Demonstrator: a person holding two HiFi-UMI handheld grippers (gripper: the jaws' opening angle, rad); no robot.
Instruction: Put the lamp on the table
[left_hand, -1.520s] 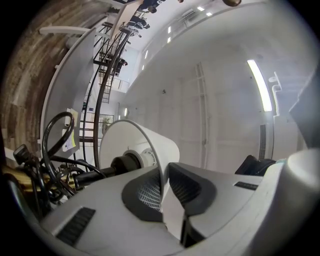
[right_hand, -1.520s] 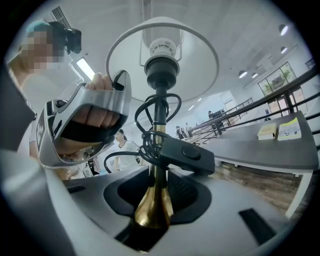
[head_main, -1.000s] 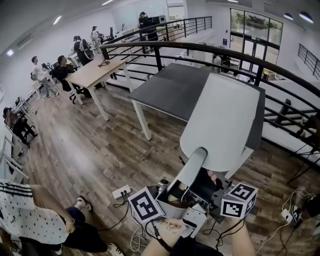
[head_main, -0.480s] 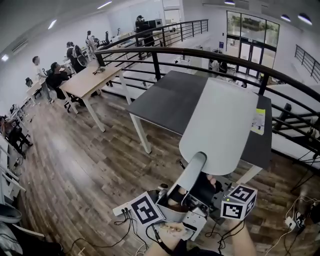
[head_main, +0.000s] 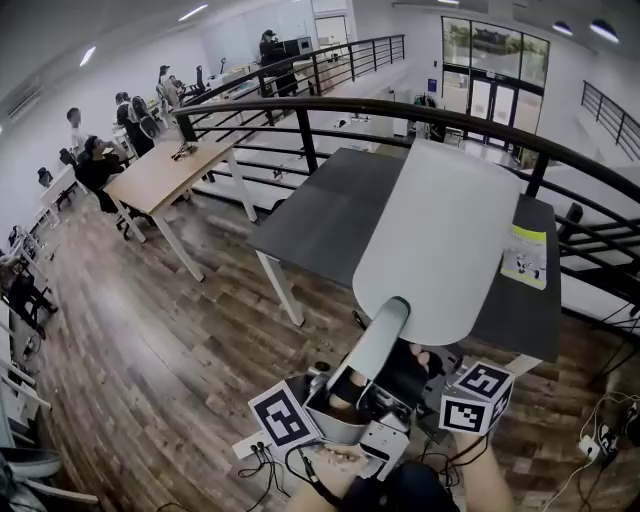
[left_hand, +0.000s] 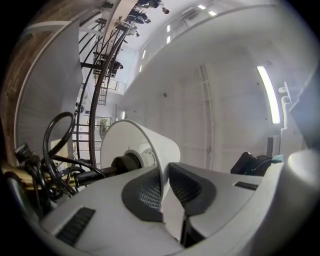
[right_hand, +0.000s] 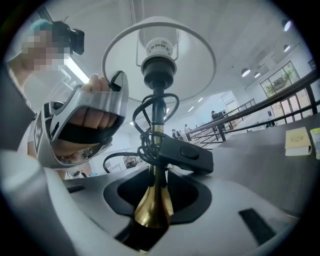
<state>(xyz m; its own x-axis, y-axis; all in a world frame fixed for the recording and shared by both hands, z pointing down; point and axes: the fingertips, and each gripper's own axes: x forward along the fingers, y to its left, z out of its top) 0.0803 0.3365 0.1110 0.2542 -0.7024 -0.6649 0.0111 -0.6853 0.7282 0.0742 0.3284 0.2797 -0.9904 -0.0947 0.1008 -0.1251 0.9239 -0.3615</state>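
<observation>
The lamp's white shade (head_main: 440, 240) fills the middle of the head view, tilted away from me over the near edge of the dark grey table (head_main: 320, 215). My left gripper (left_hand: 165, 187) is shut on the shade's thin rim (left_hand: 159, 150), with the socket (left_hand: 131, 160) inside the shade. My right gripper (right_hand: 155, 200) is shut on the lamp's brass stem (right_hand: 152, 205). The black cord and its switch (right_hand: 182, 155) are wound round the stem. In the head view both marker cubes (head_main: 283, 415) (head_main: 478, 398) sit under the shade, which hides the jaws.
A yellow-green leaflet (head_main: 527, 255) lies at the dark table's right end. A black curved railing (head_main: 300, 110) runs behind the table. A wooden table (head_main: 165, 170) with people near it stands far left. A power strip and cables (head_main: 255, 442) lie on the wood floor below me.
The view and the lamp have moved forward toward the dark table, and the shade now covers more of it. The leaflet has come into view. Both grips are unchanged.
</observation>
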